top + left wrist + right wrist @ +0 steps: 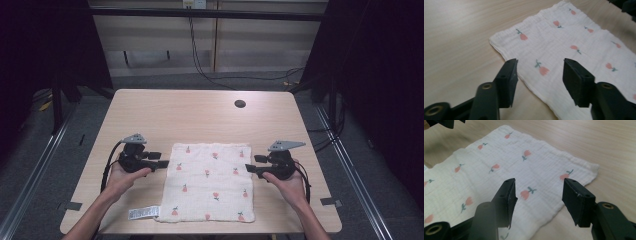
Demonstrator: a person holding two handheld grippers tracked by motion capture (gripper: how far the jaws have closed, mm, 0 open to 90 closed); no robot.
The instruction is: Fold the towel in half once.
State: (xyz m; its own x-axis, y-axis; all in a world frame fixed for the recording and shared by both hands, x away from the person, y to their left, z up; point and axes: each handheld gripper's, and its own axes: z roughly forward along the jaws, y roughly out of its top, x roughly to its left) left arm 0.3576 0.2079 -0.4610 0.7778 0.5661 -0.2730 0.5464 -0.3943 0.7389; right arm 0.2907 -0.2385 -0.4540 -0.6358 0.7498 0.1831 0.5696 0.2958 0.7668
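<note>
A white cloth (210,182) printed with small pink flowers lies flat on the wooden table (200,115), near the front edge. My left gripper (162,160) is at the cloth's left edge, close to the far left corner, jaws open and pointing right. In the left gripper view, the left gripper (540,67) hovers over the cloth (574,37) with nothing between its pads. My right gripper (251,163) stands open at the cloth's right edge, pointing left. In the right gripper view, the right gripper (539,187) frames the cloth (499,170) just inside the far right corner without touching it.
A white label (143,213) sticks out from the cloth's near left corner. A round cable hole (240,104) sits in the table's far right part. Bare tabletop stretches beyond the cloth. Cables hang behind the table's far edge.
</note>
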